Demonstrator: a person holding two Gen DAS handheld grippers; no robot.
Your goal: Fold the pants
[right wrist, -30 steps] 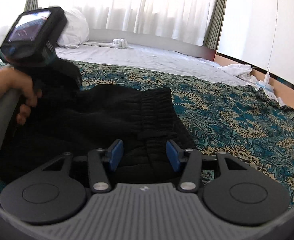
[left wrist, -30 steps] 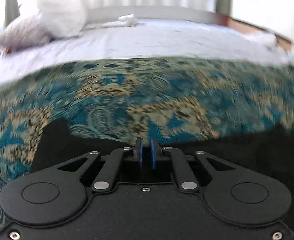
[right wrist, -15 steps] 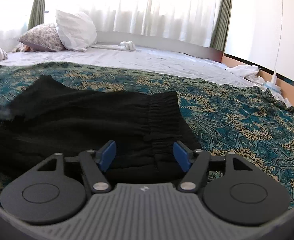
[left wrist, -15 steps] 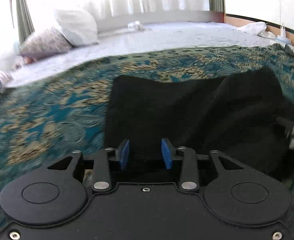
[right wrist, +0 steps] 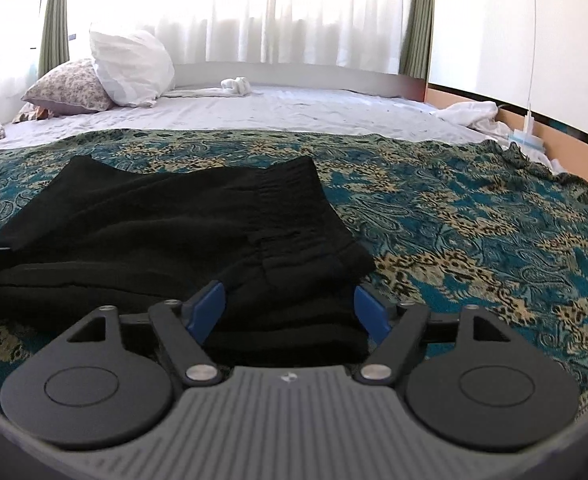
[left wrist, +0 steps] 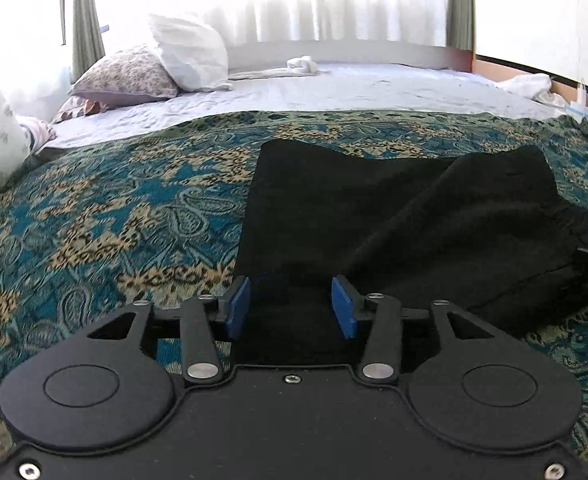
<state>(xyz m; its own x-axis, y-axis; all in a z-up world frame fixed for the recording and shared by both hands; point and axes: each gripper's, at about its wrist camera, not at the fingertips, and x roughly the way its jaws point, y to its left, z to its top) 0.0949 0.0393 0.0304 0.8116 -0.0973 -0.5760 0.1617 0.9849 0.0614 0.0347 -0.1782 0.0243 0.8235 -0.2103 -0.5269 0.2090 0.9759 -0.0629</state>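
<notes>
Pants (left wrist: 394, 216), black and folded over on themselves, lie on a teal and gold patterned bedspread (left wrist: 113, 216) that covers the near part of a bed; we note the gathered waistband (right wrist: 294, 184) at the fold's far right corner in the right wrist view. We find the left gripper (left wrist: 289, 306) at the near left edge of the garment, its jaws opening, with black cloth lying between the blue pads (left wrist: 237, 304) but not pressed by either one. We find the right gripper (right wrist: 289, 306) at the near right edge, its jaws likewise opening and standing wider, the folded cloth edge between the pads and clear of both. Neither gripper grasps anything. Beyond the bedspread we record a pale sheet (right wrist: 294, 108), a white pillow (right wrist: 129, 68) leaning on a floral pillow (right wrist: 69, 88) at the far left, and a small white bundle of cloth (right wrist: 235, 86) near the far edge below curtained windows (right wrist: 294, 12).
</notes>
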